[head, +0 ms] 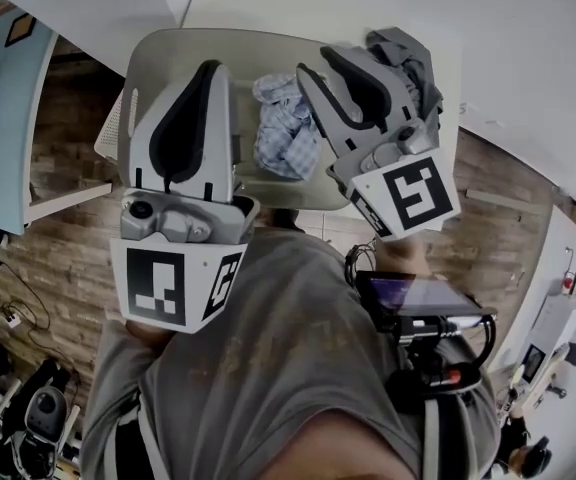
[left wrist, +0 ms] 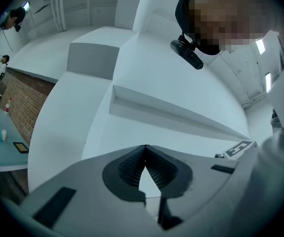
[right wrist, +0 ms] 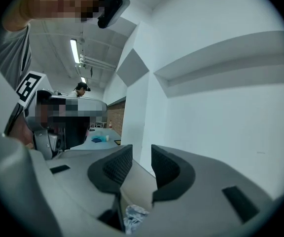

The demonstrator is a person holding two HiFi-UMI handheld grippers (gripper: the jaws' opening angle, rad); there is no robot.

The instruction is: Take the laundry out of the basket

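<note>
basket (head: 228,43) | rim partly hidden by left gripper (head: 211,70), right gripper (head: 316,64)

**Head view, looking steeply down.** The basket (head: 168,40) sits at 12 o'clock, above a brick-patterned floor (head: 58,258). A blue checked cloth (head: 286,133) lies near the basket's centre, and a grey garment (head: 413,58) is heaped at its 2 o'clock corner. The left hand-held gripper (head: 211,66) crosses the basket's 9 o'clock side, with its left cube (head: 173,286) at 7 o'clock. The right hand-held gripper (head: 316,63) lies between cloth and garment and points toward 11 o'clock; its right cube (head: 413,193) is at 3 o'clock. A grey shirt (head: 268,368) fills 6 o'clock.
</note>
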